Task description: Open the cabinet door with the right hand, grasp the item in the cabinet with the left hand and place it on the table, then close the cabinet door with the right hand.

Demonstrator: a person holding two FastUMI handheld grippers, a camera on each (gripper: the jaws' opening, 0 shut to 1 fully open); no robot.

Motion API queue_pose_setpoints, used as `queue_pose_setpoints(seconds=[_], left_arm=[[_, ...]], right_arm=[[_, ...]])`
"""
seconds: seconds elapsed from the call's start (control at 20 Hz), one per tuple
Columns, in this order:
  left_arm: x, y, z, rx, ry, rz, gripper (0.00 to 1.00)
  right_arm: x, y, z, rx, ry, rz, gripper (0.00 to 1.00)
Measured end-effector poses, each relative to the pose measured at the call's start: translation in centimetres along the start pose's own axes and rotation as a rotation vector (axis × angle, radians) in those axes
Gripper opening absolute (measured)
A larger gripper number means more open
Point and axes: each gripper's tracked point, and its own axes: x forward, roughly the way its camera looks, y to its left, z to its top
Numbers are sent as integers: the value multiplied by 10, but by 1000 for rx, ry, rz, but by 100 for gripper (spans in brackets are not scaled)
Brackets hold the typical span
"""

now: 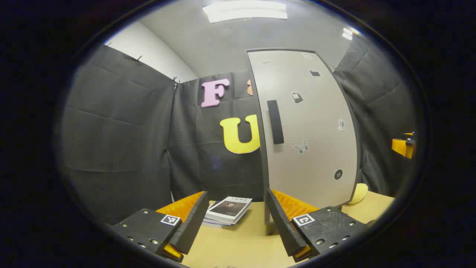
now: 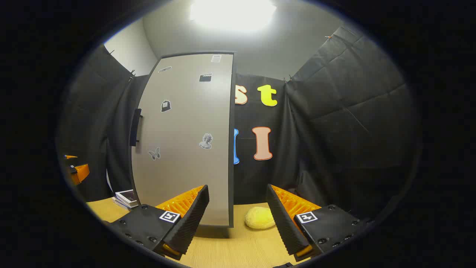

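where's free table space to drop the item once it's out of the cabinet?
Bare table in front of the left gripper, between the books and the cabinet. Also bare in front of the yellow round thing, right of the cabinet. Crowded: the books' corner.

left gripper (image 1: 235, 223) at the bottom of frame, ribbed finger (image 1: 189, 225) faces, screwed textured mounts, square fiducial tags, same-looking right gripper (image 2: 238, 223)

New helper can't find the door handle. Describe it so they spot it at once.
Find the tall pale cabinet door standing on the wooden table. Near its left edge, about mid-height, is the handle: a dark vertical bar, far longer than the small stickers scattered beside it.
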Motion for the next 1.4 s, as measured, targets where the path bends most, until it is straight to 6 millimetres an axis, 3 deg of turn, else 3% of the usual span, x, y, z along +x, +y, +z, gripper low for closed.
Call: queue_pose_setpoints(seconds=[0.85, 1.15, 1.4], left_arm=[[-12, 24, 2, 19, -11, 44, 92], [-20, 45, 1, 26, -7, 76, 92], [-28, 73, -4, 24, -2, 122, 92]], right_arm=[[2, 20, 3, 4, 17, 23, 98], [19, 48, 27, 2, 8, 78, 98], [42, 87, 50, 22, 24, 145, 98]])
